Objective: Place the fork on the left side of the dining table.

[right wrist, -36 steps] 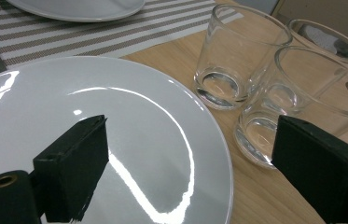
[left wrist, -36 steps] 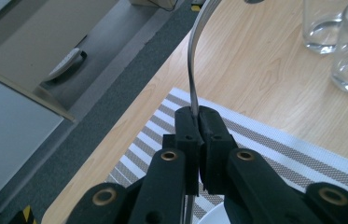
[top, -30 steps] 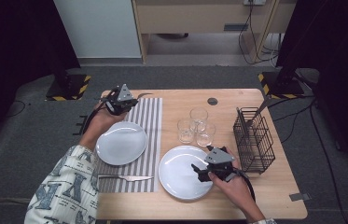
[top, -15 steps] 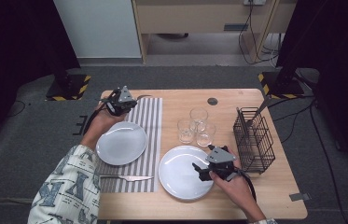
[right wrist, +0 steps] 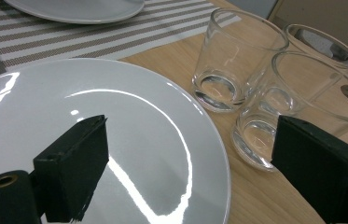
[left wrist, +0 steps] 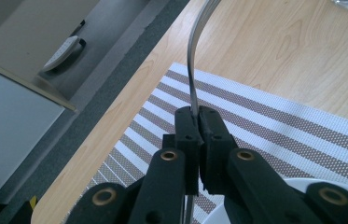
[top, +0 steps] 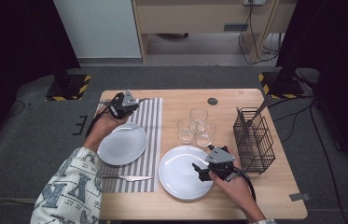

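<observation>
Fork: a thin metal utensil (left wrist: 193, 70), probably a fork though its head is cut off at the frame edge, is pinched by its handle above the far left corner of the striped mat (top: 150, 121).
Left gripper: the left gripper (top: 126, 101) has its jaws closed tight on the handle, which rises between them and curves away over the wooden surface (top: 237, 98).
Small plate: the small plate (top: 122, 143) sits on the mat just below that hand; a knife (top: 127, 178) lies on the mat's near edge.
Large plate: the large plate (top: 184, 171) rests on bare wood right of the mat, with three glasses (top: 196, 126) grouped just beyond it.
Right gripper: the right gripper (top: 209, 168) hovers over the large plate's right rim, jaws wide open, holding nothing.
Basket: a wire basket (top: 254, 140) stands at the far right.
Doing it well: I judge the fork is being laid on the mat; keep the grip firm, lower the handle flat beside the small plate without knocking its rim, then release.
</observation>
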The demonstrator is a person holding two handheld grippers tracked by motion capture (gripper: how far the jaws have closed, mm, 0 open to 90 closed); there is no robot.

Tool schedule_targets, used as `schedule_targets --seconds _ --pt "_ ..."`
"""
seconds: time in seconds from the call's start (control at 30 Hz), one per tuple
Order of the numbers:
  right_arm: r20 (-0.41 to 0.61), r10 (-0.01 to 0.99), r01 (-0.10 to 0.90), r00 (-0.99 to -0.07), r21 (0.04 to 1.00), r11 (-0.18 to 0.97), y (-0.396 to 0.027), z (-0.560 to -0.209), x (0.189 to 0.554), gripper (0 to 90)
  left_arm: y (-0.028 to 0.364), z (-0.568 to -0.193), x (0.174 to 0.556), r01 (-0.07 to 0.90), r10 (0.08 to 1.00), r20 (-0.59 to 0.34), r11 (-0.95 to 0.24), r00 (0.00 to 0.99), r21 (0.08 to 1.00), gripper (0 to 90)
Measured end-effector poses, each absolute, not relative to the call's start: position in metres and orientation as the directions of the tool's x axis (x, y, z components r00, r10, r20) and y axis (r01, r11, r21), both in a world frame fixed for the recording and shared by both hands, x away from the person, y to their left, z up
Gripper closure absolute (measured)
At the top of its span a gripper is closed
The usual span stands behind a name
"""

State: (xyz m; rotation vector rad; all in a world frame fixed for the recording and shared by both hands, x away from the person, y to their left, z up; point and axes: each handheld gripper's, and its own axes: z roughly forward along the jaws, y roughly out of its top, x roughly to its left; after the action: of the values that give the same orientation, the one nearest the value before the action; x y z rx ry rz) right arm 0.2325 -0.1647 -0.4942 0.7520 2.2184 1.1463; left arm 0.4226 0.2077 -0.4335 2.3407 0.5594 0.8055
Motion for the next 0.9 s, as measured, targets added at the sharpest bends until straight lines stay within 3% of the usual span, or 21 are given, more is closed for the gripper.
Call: schedule_targets --seconds 0.9 --pt "-0.2 0.683 0.239 -0.702 0.838 0.49 -0.165 -0.496 0.233 10.8 0.203 -0.446 0.423 0.197 0.555 0.41 -0.736 0.724 0.648 87.4"
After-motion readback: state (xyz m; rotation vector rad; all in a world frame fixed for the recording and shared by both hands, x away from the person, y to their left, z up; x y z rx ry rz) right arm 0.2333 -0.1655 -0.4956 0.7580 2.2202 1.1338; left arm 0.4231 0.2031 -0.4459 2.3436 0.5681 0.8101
